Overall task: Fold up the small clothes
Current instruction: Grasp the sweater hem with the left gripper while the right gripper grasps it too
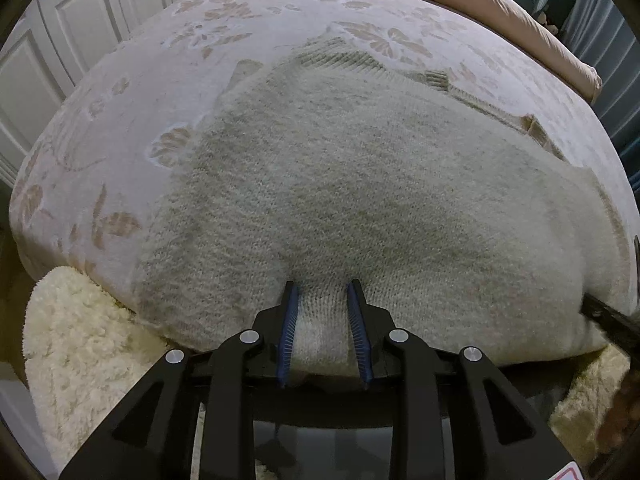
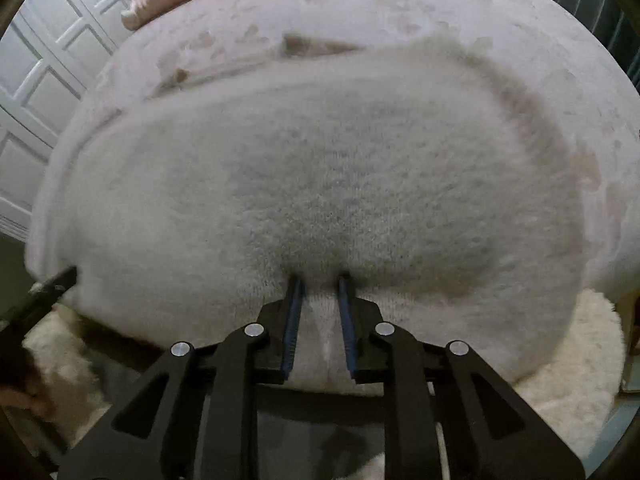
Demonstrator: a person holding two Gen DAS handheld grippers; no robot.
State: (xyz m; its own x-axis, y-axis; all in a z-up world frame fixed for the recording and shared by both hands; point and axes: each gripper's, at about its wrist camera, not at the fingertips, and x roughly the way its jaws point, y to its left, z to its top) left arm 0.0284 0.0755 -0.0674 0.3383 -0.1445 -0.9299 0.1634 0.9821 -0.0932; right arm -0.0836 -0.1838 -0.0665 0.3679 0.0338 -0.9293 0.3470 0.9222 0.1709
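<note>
**Both grippers hold the near edge of the sweater**

Black linkages and blue pads fill the bottom of each wrist view. Between the pads of the left gripper (image 1: 322, 286) sits a bunch of cream knit, so this gripper is closed on the near edge of the sweater (image 1: 360, 184). The right gripper (image 2: 320, 280) is the same: its pads stand narrow with a ridge of the knit pinched between them.

The sweater lies spread on the bed (image 1: 132, 92), over the flowered pink cover, and its near edge hangs at the bed's front edge, above a fluffy white rug (image 1: 76, 344) on the floor. Its ribbed band (image 1: 340, 58) is at the far side (this looks like the collar or a hem; I cannot tell which).

I judge that the two grips are set apart along one edge so the cloth stays stretched and can be carried flat over itself toward the far side. The right view is blurred, so motion is probable.
</note>
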